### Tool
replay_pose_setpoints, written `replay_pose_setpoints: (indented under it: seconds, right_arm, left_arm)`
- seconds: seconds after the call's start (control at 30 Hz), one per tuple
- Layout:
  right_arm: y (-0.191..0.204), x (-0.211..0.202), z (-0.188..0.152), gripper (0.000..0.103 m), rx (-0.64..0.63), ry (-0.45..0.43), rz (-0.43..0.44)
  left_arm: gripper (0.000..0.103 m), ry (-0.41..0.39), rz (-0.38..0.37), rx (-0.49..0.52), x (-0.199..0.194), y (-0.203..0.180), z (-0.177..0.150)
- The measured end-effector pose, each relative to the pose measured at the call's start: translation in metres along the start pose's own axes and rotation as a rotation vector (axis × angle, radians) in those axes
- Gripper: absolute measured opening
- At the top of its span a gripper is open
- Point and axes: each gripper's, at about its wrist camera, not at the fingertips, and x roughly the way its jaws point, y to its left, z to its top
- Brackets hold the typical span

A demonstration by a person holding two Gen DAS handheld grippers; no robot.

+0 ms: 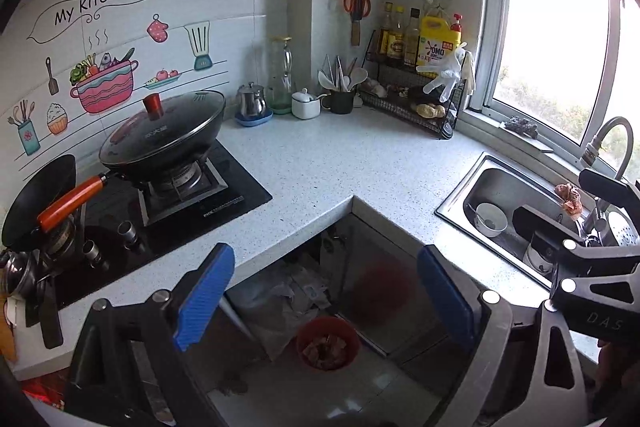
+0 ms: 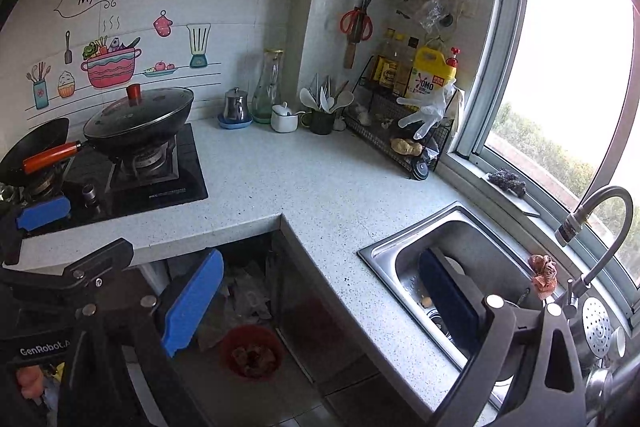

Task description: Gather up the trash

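The left gripper [image 1: 326, 301], nearest the lens, is held with its blue pads spread wide and nothing between them; the right gripper [image 2: 320, 307] is likewise seen fully parted and empty, its far finger hanging over the sink [image 2: 384, 247]. Framed between the left gripper's fingers, down on the floor in the recess under the counter corner, a red bin [image 1: 327, 343] is seen, already holding brownish scraps. A crumpled brownish wad [image 2: 543, 273], judged to be the trash in question, is perched on the sink's far rim, just beside the base of the faucet [image 2: 600, 227]. Crumpled grey plastic [image 1: 288, 291] is piled behind the bin, and a white bowl [image 1: 491, 219] sits in the basin. Farther out, the speckled counter [image 1: 320, 163] is seen bare in its middle, with a lidded wok [image 1: 164, 131] on the stove [image 1: 224, 195] and a wire rack [image 2: 400, 131] of bottles by the window. Several failures are judged possible. The wad could be knocked into the basin if the rim is approached too steeply, since it lies at the very edge. The faucet neck could be struck by the wide-spread fingers, given how close it stands. A soft wad could be pinched only partly and shed pieces over the counter on the way to the bin. The drop could also miss, the bin mouth being low and partly tucked under the counter.
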Motion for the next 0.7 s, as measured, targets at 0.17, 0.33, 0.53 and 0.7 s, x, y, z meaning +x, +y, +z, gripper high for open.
replay_pose_setpoints:
  seconds: [0.17, 0.33, 0.53, 0.7]
  right_arm:
    - [0.003, -0.007, -0.006, 0.102, 0.001, 0.006, 0.055]
    - [0.0, -0.011, -0.011, 0.102, 0.004, 0.01, 0.092]
    - [0.002, -0.019, -0.011, 0.102, 0.001, -0.016, 0.095]
    - [0.007, -0.02, -0.012, 0.102, -0.008, -0.006, 0.082]
  left_arm:
    - [0.092, 0.003, 0.006, -0.028, -0.005, 0.0, -0.004]
    - [0.092, 0.007, 0.024, -0.042, -0.012, -0.008, -0.011]
    - [0.092, 0.0, 0.06, -0.06, -0.02, -0.011, -0.016]
    - [0.092, 0.023, 0.055, -0.074, -0.021, -0.01, -0.02]
